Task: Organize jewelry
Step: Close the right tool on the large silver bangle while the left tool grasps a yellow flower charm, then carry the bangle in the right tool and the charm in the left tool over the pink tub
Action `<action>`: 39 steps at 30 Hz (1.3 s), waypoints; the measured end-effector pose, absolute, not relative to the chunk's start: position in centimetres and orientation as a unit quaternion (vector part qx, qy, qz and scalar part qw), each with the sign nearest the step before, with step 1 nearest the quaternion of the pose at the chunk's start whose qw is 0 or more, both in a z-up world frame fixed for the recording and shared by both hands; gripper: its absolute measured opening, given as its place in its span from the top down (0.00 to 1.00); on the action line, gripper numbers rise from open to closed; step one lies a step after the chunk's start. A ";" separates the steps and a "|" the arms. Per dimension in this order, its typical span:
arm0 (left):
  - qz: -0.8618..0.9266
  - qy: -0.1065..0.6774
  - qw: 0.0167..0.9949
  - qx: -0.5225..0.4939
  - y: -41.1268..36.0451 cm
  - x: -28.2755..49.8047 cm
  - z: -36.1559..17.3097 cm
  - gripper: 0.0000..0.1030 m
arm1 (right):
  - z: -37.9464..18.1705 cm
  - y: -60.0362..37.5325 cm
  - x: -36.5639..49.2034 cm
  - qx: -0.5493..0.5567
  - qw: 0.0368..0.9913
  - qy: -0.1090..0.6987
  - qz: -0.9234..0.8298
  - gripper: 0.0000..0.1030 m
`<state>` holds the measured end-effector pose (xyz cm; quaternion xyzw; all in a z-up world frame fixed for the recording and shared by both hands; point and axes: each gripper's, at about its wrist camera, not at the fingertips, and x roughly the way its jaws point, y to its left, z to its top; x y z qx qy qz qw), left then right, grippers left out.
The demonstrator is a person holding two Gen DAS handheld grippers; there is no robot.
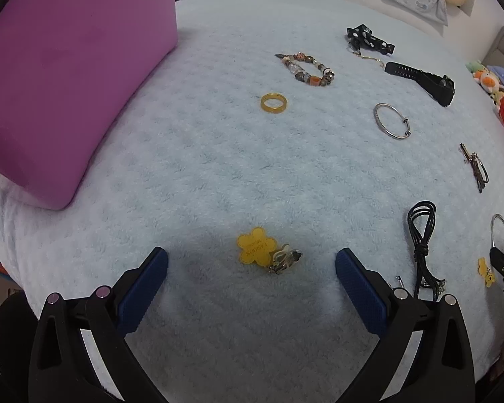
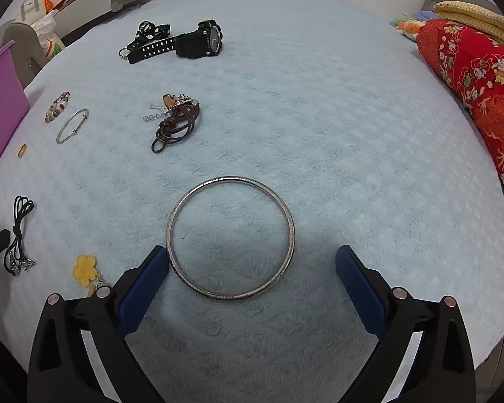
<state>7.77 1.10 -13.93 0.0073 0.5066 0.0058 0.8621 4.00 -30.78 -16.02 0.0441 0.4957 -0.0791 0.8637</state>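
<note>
Jewelry lies spread on a pale blue fleece blanket. My left gripper is open just above it, with a yellow flower tag and its metal clip lying between the fingertips, untouched. My right gripper is open too. A large silver bangle lies flat between its fingers, its left edge close to the left fingertip. Farther off lie a gold ring, a beaded bracelet, a thin silver bangle, a black watch, a brown cord bracelet and a black cord necklace.
A purple box stands on the blanket at the left. A red patterned quilt lies along the right edge, with soft toys behind it. A black patterned strap and a second yellow flower tag also rest on the blanket.
</note>
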 end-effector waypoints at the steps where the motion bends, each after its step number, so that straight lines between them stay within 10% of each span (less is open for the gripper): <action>1: 0.006 0.506 0.863 0.007 1.1 7.8 -14.0 0.05 | -16.0 -30.7 4.1 0.042 0.864 0.495 -0.079 0.08; 19: 0.006 0.467 0.884 0.010 1.0 7.3 -14.2 0.08 | -16.2 -30.6 3.7 0.034 0.879 0.469 -0.078 0.08; 29: -0.013 0.459 0.888 0.025 0.1 6.7 -13.2 0.70 | -15.4 -29.4 3.1 0.019 0.885 0.460 -0.059 0.31; 39: -0.026 0.455 0.890 0.010 0.7 6.3 -12.0 0.84 | -14.8 -30.0 2.6 0.050 0.886 0.458 -0.056 0.31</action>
